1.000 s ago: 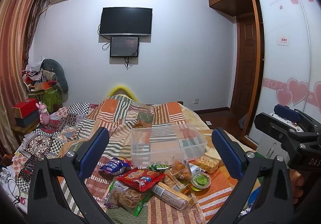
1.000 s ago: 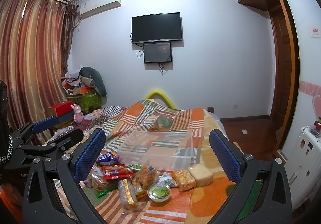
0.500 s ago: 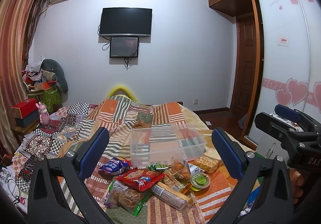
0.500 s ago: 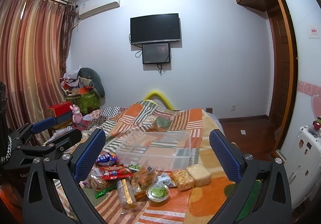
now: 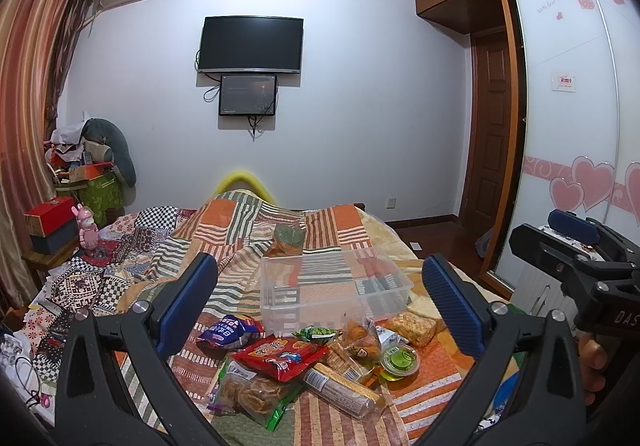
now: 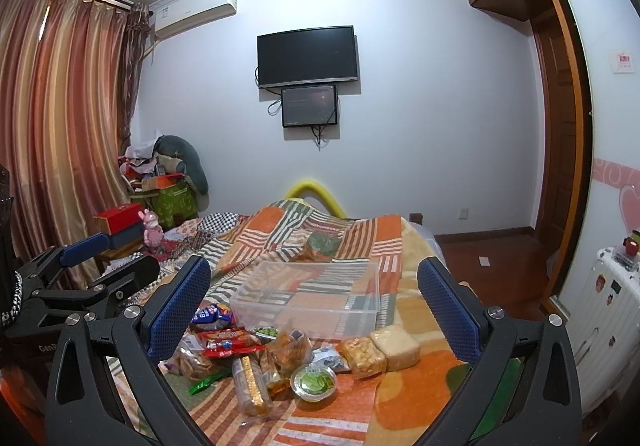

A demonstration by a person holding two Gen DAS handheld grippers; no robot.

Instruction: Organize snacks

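A pile of snacks lies on the bed in front of a clear plastic bin [image 5: 334, 288] [image 6: 308, 296]. It includes a red packet [image 5: 280, 354] [image 6: 226, 338], a blue packet [image 5: 230, 334], a long biscuit sleeve [image 5: 340, 386] [image 6: 250, 382], a green-lidded cup [image 5: 400, 360] [image 6: 314, 382] and two pale bread packs [image 6: 380, 352]. My left gripper [image 5: 318, 300] is open and empty, held above the pile. My right gripper [image 6: 314, 310] is open and empty, also above it. Each gripper shows at the edge of the other's view.
The bed has a striped patchwork blanket [image 5: 248, 230]. A cluttered side table with a red box [image 5: 50, 216] and a pink toy [image 5: 88, 232] stands at the left. A wardrobe with heart decals [image 5: 576, 166] and a white radiator [image 6: 608, 326] are at the right.
Both views have shifted only slightly. Both grippers stay open and nothing on the bed has moved.
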